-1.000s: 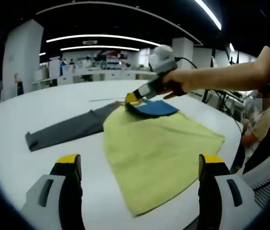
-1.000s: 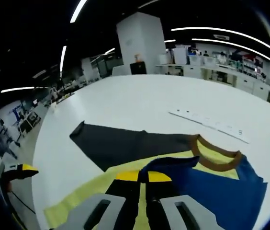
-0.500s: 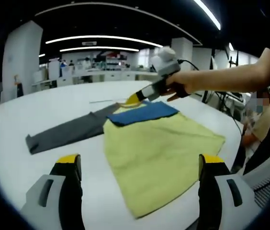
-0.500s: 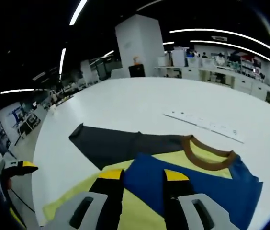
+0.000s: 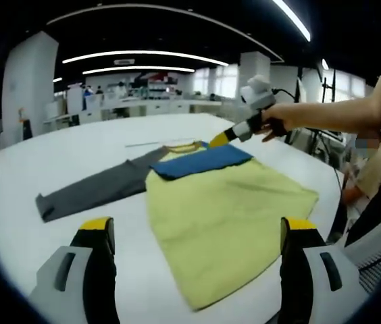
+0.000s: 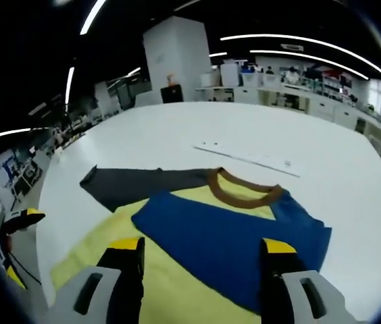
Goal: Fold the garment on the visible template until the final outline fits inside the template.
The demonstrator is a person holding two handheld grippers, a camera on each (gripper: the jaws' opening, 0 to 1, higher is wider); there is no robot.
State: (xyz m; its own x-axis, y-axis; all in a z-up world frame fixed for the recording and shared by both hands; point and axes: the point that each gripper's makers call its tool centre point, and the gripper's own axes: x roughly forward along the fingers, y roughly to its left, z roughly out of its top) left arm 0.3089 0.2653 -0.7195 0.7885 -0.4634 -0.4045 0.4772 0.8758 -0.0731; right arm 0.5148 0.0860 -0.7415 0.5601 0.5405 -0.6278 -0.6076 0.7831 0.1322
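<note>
The white table [image 5: 15, 196] fills the middle of both views, and on it, at centre frame, lies the yellow garment [image 5: 224, 209] with its blue sleeve [image 6: 231, 236] folded across the chest below the brown collar [image 6: 244, 189] and its grey sleeve [image 5: 89, 189] stretched flat toward the left. The left gripper [image 5: 194, 236] hangs at the bottom of its view with jaws wide apart and empty, and the right gripper [image 6: 204, 253] sits above the blue sleeve, also spread and holding nothing. No template outline can be made out, so the likely risk is that the outstretched grey sleeve stays beyond it, or that a careless pinch drags the blue fold loose.

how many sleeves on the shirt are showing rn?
2. The grey sleeve lies stretched out flat on the table, beside the yellow body. The blue sleeve is folded across the chest, below the brown collar.
</note>
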